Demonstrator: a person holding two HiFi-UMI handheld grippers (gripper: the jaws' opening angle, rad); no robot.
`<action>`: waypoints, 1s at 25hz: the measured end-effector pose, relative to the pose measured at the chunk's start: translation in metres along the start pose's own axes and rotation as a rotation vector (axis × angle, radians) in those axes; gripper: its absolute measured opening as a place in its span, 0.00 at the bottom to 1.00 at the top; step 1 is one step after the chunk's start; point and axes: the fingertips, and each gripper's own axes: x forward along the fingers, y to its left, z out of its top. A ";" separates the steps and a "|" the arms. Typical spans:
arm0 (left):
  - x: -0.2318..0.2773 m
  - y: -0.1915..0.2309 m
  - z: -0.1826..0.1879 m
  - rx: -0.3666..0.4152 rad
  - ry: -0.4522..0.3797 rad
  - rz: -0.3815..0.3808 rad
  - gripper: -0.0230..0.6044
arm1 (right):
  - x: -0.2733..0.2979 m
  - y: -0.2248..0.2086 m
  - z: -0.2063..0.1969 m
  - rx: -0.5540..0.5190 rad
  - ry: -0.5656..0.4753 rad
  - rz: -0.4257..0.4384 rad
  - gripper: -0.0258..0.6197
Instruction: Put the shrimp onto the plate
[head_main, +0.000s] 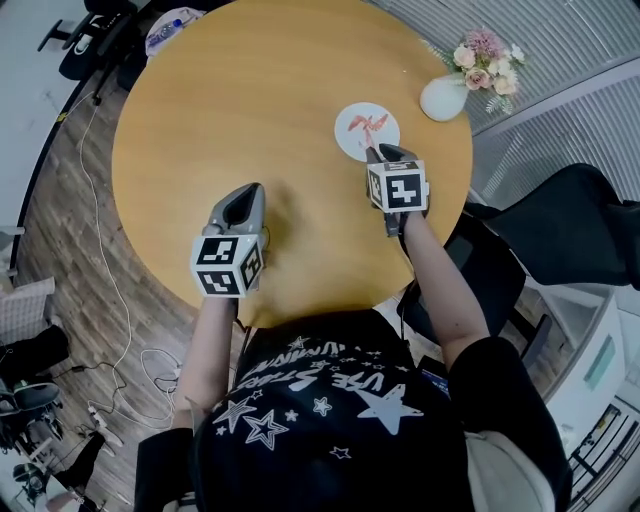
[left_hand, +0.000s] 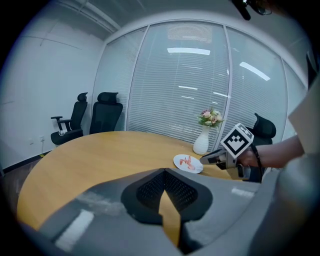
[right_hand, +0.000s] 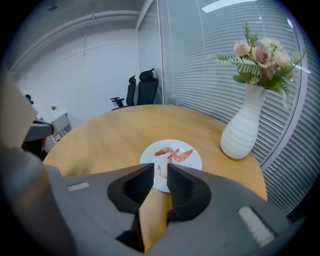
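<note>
A small white plate (head_main: 352, 146) lies on the round wooden table (head_main: 250, 90), right of centre. Three pink shrimp (head_main: 365, 124) lie on it. My right gripper (head_main: 385, 152) hovers at the plate's near edge. In the right gripper view its jaws (right_hand: 160, 167) stand slightly apart with nothing between them, and the plate (right_hand: 192, 162) and shrimp (right_hand: 172, 154) show just past the tips. My left gripper (head_main: 243, 195) hangs over bare wood near the table's front edge, tips together and empty (left_hand: 164, 171). From there the plate (left_hand: 179, 161) is far to the right.
A white vase of flowers (head_main: 443, 98) stands just beyond the plate to the right, near the table's rim. Black office chairs (left_hand: 95, 117) stand past the far side. Another dark chair (head_main: 560, 225) is at my right. Cables run over the floor at the left.
</note>
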 end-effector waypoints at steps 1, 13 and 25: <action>-0.006 -0.004 0.001 0.004 -0.007 -0.002 0.04 | -0.009 0.002 -0.001 0.001 -0.011 -0.002 0.17; -0.070 -0.012 0.002 0.018 -0.071 -0.027 0.04 | -0.080 0.039 -0.005 0.007 -0.100 -0.023 0.16; -0.135 -0.010 -0.009 0.031 -0.118 -0.058 0.04 | -0.128 0.095 -0.031 0.005 -0.119 -0.024 0.15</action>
